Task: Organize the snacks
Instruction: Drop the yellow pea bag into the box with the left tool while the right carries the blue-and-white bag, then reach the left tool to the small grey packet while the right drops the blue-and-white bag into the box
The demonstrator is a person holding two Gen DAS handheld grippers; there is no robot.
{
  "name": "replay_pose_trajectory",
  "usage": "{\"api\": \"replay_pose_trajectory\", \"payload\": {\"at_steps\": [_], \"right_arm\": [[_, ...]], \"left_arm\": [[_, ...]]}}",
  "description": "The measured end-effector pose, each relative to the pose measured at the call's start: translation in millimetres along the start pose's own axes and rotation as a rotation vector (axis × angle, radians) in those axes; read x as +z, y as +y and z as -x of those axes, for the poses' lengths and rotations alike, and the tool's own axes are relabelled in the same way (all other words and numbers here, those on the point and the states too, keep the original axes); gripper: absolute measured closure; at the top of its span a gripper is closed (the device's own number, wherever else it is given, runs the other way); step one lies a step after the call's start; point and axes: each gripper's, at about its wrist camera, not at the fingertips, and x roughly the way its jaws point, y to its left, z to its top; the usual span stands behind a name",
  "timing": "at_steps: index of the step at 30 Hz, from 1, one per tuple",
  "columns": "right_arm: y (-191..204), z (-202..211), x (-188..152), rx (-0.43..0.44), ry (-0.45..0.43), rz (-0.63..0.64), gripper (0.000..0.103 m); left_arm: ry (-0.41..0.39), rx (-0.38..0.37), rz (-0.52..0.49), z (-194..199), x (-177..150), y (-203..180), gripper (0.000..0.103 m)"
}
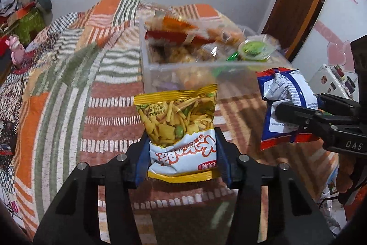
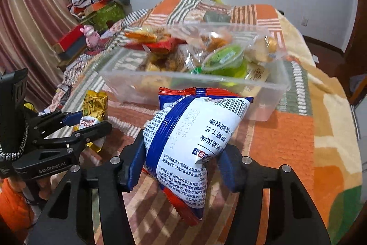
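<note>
Underneath everything, a bed (image 1: pixel 68 88) spread with a patchwork blanket of orange, green and white stripes, running lengthwise toward the far white wall.

On the blanket, a clear plastic bin (image 2: pixel 263 86), long axis crosswise to both cameras, heaped above its rim with wrapped snacks; among them a green jelly cup (image 2: pixel 226 59) near the right end and a red-orange packet (image 1: pixel 174 35) lying across the top at the left. Blurred in both views, so finer labels unreadable.

Nearer than the bin and lifted clear of the blanket, two pouches side by side, apart from each other.

Blue-and-white snack bag (image 2: pixel 192 141): puffed, long axis running away from the right wrist camera and tilted to the right, barcode end toward the bin, red crimped lower end toward the camera. Clamped across its middle by the right gripper (image 2: pixel 181 167), blue pads pressing in on both sides.

Yellow snack pouch (image 1: pixel 181 128): smaller, upright in the left wrist view with its print upside down, gold crimped top pointing at the bin wall, white lower half with red lettering. Pinched at that lower half by the left gripper (image 1: pixel 182 160), closed narrowly on it.
</note>
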Motion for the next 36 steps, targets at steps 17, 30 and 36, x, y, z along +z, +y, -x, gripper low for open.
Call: {"api": "replay_pose_trajectory", "payload": {"at_steps": [17,30,36], "right_arm": [[-5.6,24.6,47.1,-0.026,-0.177,-0.002,0.050],[-9.7,-14.3,72.2,-0.028,-0.156,0.007,0.050],[-7.4,-25.4,75.5,-0.049,-0.135,0.025,0.050]], "left_arm": [[-0.163,-0.013,-0.044,19.5,65.1,-23.4,0.052],[-0.136,-0.014,-0.001,-11.9,82.8,6.7,0.059],[-0.080,0.033,-0.040,-0.9,55.6,17.5,0.040]]}}
